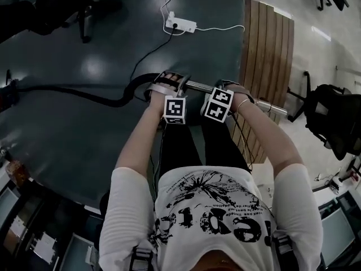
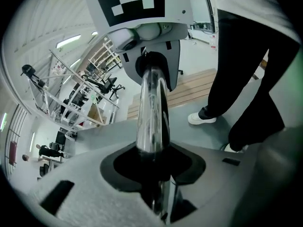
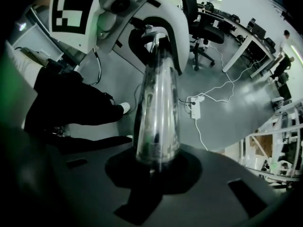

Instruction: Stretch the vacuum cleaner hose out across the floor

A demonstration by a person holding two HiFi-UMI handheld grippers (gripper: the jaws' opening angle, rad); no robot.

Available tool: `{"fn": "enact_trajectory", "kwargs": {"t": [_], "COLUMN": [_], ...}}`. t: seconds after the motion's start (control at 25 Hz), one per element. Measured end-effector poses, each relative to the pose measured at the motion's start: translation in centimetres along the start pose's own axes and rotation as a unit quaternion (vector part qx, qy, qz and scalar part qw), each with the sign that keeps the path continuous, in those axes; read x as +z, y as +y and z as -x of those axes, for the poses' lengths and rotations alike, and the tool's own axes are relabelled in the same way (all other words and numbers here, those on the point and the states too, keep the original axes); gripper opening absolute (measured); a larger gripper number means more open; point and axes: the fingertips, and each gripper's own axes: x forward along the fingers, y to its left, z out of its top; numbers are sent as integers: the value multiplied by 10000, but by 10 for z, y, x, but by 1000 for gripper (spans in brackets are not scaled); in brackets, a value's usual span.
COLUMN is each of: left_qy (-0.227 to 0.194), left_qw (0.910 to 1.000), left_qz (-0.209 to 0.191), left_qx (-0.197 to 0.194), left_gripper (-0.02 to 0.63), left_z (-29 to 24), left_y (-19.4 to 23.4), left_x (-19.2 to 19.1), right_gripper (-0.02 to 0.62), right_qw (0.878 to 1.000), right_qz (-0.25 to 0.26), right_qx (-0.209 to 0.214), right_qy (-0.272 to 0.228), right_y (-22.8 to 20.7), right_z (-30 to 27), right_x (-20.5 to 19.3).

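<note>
Floor (image 1: pixel 73 134): dark and glossy, it carries everything the task involves. A wooden slatted panel (image 1: pixel 265 49) lies along its right side.

Vacuum cleaner hose (image 1: pixel 73 93): black and corrugated. It runs from the left edge of the floor toward the middle, then curves up to meet the chrome wand tube (image 1: pixel 194 86). The run on the floor looks nearly straight, with one bend just before the tube.

Chrome wand tube: held roughly level in front of the person, off the floor.

Left gripper (image 1: pixel 168 85): set at the hose end of the tube. In the left gripper view its fingers (image 2: pixel 71 188) are clenched on the tube.

Right gripper (image 1: pixel 225 89): set just beside the left, further along the tube. In the right gripper view its fingers (image 3: pixel 227 188) also grasp the tube.

Power strip (image 1: pixel 181 23): white, near the far edge of the floor, with cables leading off it. It lies well apart from the hose.

Step in hand, as judged: the wand end is carried in a two-gripper hold and the hose is being drawn taut. The stretch appears well advanced.

Next move, as judged:
- Pull the tube away from the left edge of the floor until the last bend flattens.
- Lower the tube to the floor.
- Keep both grips firm, since the polished tube may slip.
- Keep clear of the wooden slatted panel.

Containers: none in view.
</note>
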Motion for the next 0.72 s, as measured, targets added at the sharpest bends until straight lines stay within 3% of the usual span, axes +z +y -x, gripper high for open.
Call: {"fn": "enact_trajectory", "kwargs": {"t": [0.28, 0.52, 0.72], "left_qy": [229, -101, -548], "left_qw": [9997, 9970, 9838], "left_qz": [-77, 372, 872], "left_qx": [-105, -669, -1469], "left_gripper": [144, 143, 140], "left_z": [-121, -247, -354], "left_y": [-20, -63, -124], "left_x": [-31, -69, -89], "right_gripper": [75, 75, 75], "right_qw": [9997, 9996, 9987], "right_qz": [-94, 187, 256], "right_qx": [137, 115, 365], "right_qy": [-173, -153, -234], "right_y": [-41, -85, -99], "right_z": [-110, -234, -350], "right_x": [-20, -34, -54]}}
